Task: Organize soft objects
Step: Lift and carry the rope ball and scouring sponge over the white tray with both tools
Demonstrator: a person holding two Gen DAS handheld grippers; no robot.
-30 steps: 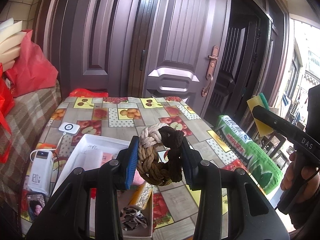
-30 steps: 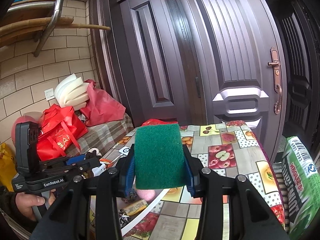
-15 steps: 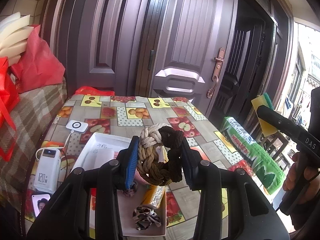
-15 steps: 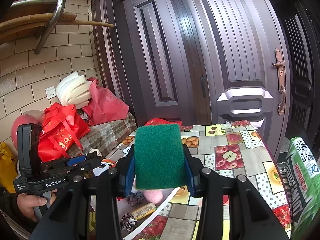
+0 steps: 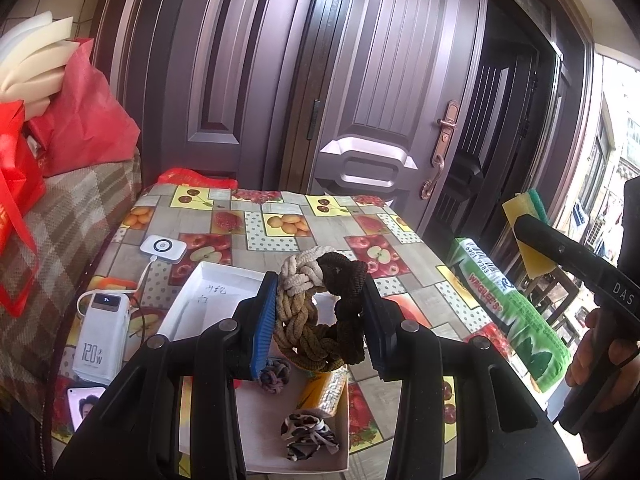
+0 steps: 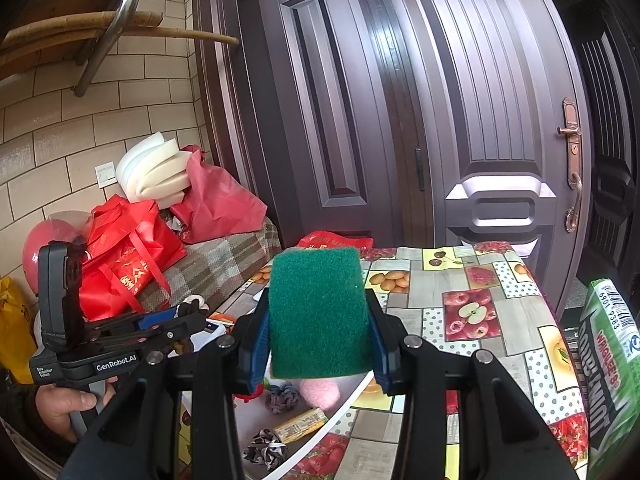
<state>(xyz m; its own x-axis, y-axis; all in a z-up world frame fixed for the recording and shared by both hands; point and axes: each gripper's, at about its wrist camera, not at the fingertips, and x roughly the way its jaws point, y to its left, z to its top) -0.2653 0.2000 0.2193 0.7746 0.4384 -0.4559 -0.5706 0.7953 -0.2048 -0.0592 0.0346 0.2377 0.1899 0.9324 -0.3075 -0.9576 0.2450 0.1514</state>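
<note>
Braided brown-and-cream rope ring (image 5: 320,312) sits clamped in the left hand-held gripper (image 5: 320,320), directly above the shallow white cardboard tray (image 5: 208,292) on the bench (image 5: 280,224). Right hand-held gripper (image 6: 318,344) pinches a green scouring sponge (image 6: 318,312), the tray lying below and to its left.

door: a dark brown panelled door (image 5: 384,92) is filling the upper centre, its copper handle (image 5: 442,148) sitting right of centre
power bank: a white power bank (image 5: 100,338) is lying at lower left, cabled to a white puck (image 5: 163,247)
red bags: red bags (image 6: 132,264) are piling up at left
gum pack: a green pack (image 5: 510,312) is lying at right

Dark panelled doors (image 6: 460,140), cream tiled wall (image 6: 60,128), daylight from the right.
</note>
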